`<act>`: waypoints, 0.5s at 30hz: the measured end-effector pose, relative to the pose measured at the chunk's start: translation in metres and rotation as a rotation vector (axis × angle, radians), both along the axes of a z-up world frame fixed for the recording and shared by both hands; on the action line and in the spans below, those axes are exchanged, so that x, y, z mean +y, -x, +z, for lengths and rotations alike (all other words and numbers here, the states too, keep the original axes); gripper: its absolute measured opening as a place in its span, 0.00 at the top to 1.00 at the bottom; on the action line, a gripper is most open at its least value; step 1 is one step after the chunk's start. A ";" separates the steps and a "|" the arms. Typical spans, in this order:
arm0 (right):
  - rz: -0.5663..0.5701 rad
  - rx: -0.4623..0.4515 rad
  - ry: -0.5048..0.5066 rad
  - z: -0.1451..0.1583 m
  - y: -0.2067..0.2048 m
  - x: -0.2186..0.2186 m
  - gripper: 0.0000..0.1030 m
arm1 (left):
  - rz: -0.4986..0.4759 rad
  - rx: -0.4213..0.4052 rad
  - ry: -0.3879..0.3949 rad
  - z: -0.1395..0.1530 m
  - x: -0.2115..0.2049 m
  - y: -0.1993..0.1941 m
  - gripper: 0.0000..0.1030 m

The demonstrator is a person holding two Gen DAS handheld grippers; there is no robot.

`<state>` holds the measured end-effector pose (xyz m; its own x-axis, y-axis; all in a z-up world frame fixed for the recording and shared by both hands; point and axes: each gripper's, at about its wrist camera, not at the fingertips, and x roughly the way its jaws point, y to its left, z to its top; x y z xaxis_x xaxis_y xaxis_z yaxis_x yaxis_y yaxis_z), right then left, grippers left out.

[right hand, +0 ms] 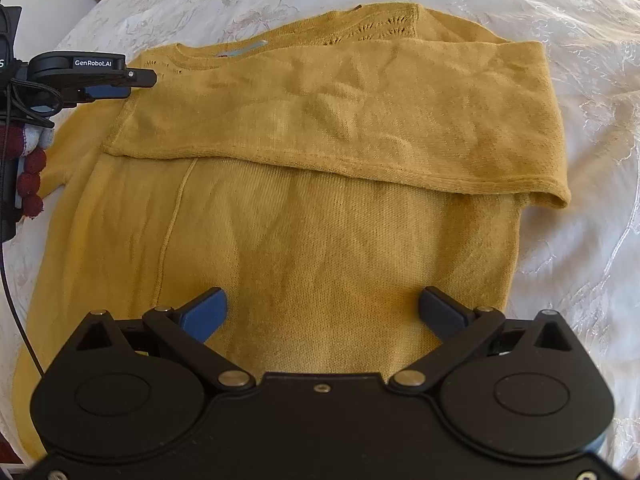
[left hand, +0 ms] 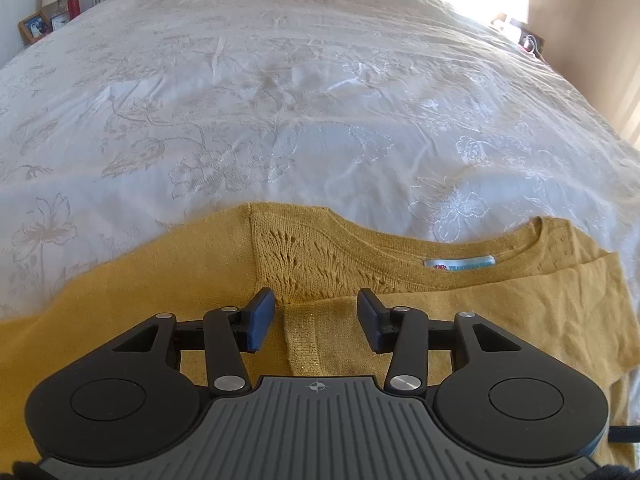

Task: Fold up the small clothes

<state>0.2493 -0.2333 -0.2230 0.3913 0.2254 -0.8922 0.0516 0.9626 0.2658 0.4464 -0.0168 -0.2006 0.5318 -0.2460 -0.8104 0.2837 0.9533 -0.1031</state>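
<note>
Lying flat on the white bedspread (left hand: 320,100), the mustard sweater (right hand: 320,240) sits directly ahead of and under both sets of jaws. One fold looks done: a panel, probably a sleeve and side, is laid across the upper body, its edge crossing well ahead of the right gripper (right hand: 322,312). That gripper's jaws stand wide apart, holding nothing. The left gripper (left hand: 316,318) hovers near the neckline label (left hand: 460,263), jaws apart and empty, a ribbed strip between them. Judged remaining: opposite side, then the lengthwise fold.
</note>
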 end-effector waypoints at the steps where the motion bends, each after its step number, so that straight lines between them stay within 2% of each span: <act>1: 0.000 0.000 -0.001 0.000 0.000 0.000 0.00 | -0.008 0.022 0.011 -0.003 0.000 -0.002 0.54; 3: 0.001 0.000 -0.003 0.001 0.001 -0.001 0.00 | -0.024 0.079 0.031 -0.012 -0.002 -0.007 0.49; 7: -0.001 -0.001 -0.003 0.001 0.001 -0.001 0.00 | -0.031 0.106 0.072 -0.010 0.001 -0.003 0.50; 10: -0.002 -0.001 0.001 0.001 0.001 0.001 0.00 | -0.041 0.093 0.106 -0.004 0.004 0.005 0.59; 13: -0.002 0.000 0.003 0.001 0.001 0.001 0.00 | -0.069 0.062 0.115 0.002 0.002 0.014 0.61; 15: -0.001 0.000 0.002 0.000 0.001 0.001 0.00 | -0.095 0.084 0.120 0.000 -0.002 0.016 0.63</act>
